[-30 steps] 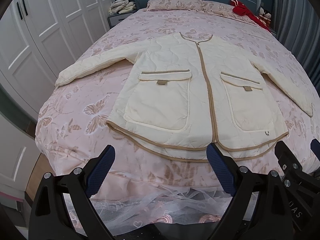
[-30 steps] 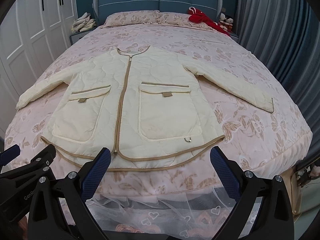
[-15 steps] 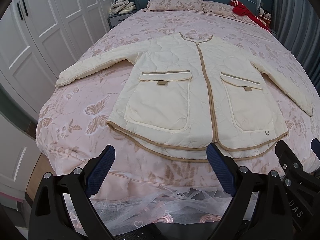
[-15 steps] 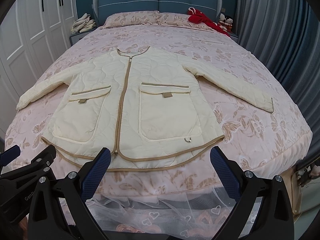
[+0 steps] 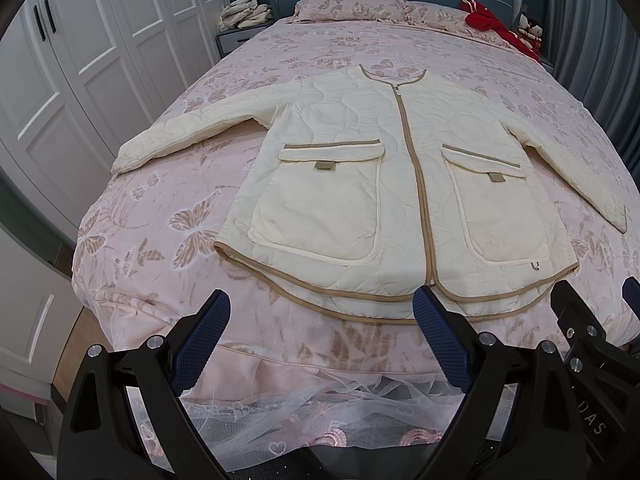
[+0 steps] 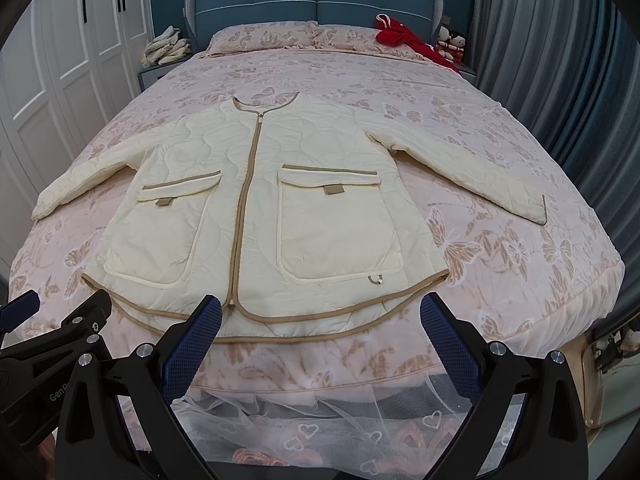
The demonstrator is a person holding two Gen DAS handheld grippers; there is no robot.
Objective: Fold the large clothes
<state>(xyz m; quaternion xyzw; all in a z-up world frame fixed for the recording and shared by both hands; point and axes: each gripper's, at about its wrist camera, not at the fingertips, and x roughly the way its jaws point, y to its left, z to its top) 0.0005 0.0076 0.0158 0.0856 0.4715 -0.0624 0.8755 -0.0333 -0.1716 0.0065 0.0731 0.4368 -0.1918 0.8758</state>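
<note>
A cream quilted jacket (image 5: 384, 184) (image 6: 264, 208) with tan trim lies flat and zipped on the pink butterfly bedspread (image 5: 168, 240) (image 6: 500, 272), both sleeves spread out to the sides, hem toward me. My left gripper (image 5: 322, 320) hangs open just short of the foot of the bed, below the left half of the hem, holding nothing. My right gripper (image 6: 320, 320) is open too, below the right half of the hem, apart from the cloth. Each gripper's black frame shows at the edge of the other's view.
White wardrobe doors (image 5: 80, 64) line the left side. A blue headboard (image 6: 320, 4), pillows (image 6: 264, 36), red cloth (image 6: 404, 36) and small dolls (image 6: 450, 42) are at the far end. Folded pale clothes (image 6: 166, 46) sit on a nightstand. Grey curtains (image 6: 560, 60) hang at right. White lace (image 6: 320, 420) hangs below the bed's foot.
</note>
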